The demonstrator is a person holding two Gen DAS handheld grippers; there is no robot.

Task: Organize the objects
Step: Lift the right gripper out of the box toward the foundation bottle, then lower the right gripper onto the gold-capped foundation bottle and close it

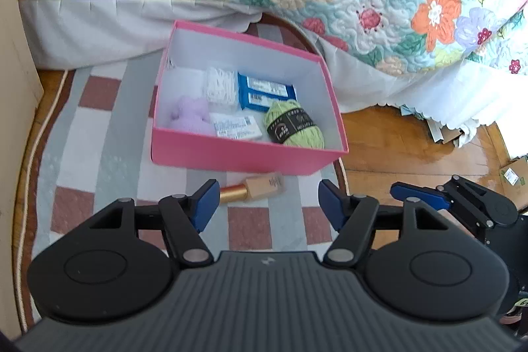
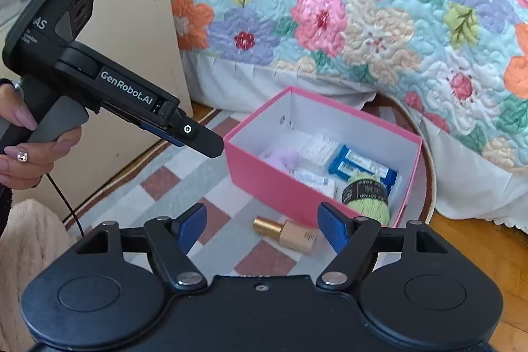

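One item lies outside the pink box (image 1: 244,159): a gold-capped bottle (image 1: 254,189) on its side on the checked rug (image 1: 99,160), just beside the box's near wall, long axis parallel to it. Both the left gripper (image 1: 265,203) and the right gripper (image 2: 260,228) hover spread and empty, bottle just ahead; the right looks nearer.

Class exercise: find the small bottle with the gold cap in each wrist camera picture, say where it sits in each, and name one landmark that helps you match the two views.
Left wrist view: the gold-capped bottle lies on the checked rug, lower centre, just in front of the pink box.
Right wrist view: the bottle lies lower centre, on the rug before the box's near wall.
Shared landmark: the green yarn ball inside the box.
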